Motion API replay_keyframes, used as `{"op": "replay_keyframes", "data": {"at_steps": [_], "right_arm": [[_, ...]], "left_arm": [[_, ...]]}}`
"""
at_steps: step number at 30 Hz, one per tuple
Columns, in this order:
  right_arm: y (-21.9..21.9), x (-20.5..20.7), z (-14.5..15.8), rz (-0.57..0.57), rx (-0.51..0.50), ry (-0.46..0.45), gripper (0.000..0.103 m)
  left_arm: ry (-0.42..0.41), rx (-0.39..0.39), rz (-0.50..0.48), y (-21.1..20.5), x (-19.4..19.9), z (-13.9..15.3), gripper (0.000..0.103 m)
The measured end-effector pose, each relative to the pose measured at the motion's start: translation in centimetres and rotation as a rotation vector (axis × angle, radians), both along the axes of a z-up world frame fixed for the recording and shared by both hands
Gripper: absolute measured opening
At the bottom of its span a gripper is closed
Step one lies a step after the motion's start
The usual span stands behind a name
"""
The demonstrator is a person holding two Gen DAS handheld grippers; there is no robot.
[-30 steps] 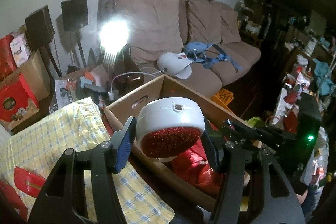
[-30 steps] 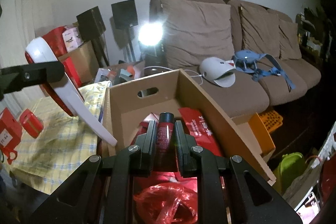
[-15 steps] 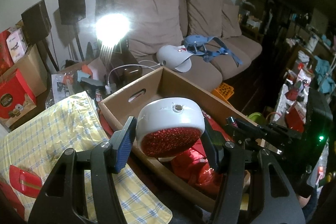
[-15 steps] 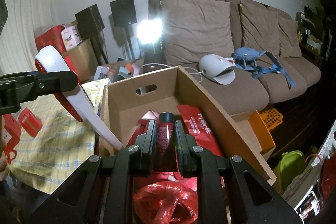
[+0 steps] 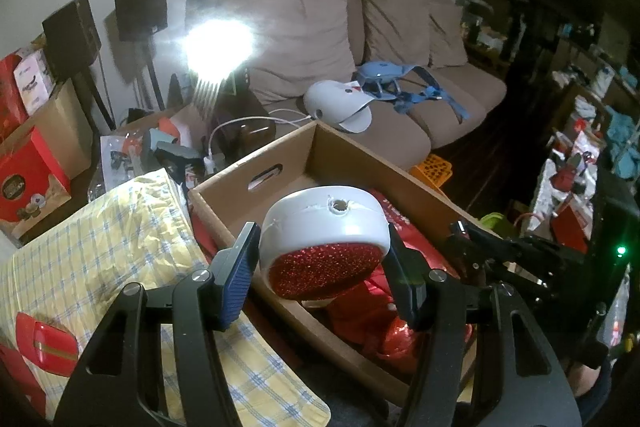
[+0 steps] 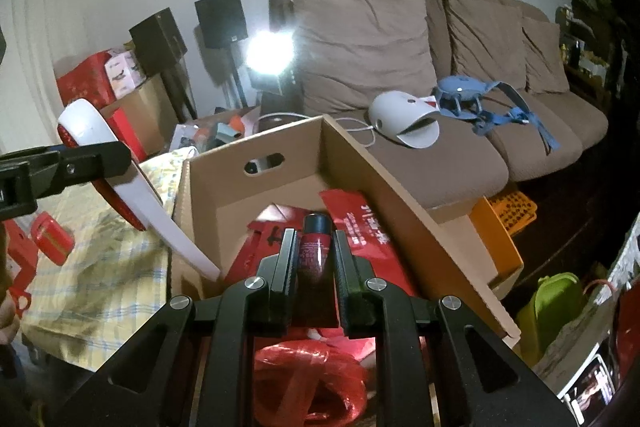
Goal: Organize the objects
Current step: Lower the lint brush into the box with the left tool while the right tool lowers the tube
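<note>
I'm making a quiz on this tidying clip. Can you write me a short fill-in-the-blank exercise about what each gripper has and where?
1. The left gripper is shut on a white brush whose underside is ____.
2. The right gripper is shut on a dark red ____.
3. Both grippers are over an open ____ box.
4. The white helmet-like thing lies on the ____.

Missing words: red; bottle; cardboard; sofa

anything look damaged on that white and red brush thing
Yes. The brush, held in the left gripper over the box, has a ragged crack running across its white rim from a rough-edged hole on top.
</note>
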State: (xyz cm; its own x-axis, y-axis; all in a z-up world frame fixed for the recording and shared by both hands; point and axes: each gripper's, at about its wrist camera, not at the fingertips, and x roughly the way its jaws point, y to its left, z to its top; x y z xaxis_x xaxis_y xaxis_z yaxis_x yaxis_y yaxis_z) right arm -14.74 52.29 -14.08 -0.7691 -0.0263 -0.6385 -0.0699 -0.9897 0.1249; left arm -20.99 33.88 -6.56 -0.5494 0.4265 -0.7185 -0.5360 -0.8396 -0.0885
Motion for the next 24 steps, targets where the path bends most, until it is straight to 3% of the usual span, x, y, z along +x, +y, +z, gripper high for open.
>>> {"op": "replay_keyframes", "data": {"at_steps": [9, 24], "right_arm": [[-0.1, -1.2, -2.3, 0.012, 0.003, -0.108, 0.016], [-0.3, -1.4, -2.9, 0.028, 0.003, -0.136, 0.016]], "left_arm": [[-0.034, -0.005, 0.022, -0.4, -1.1, -1.8, 0.057], [-0.098, -0.047, -0.013, 0.7, -3.0, -3.3, 0.057]]}}
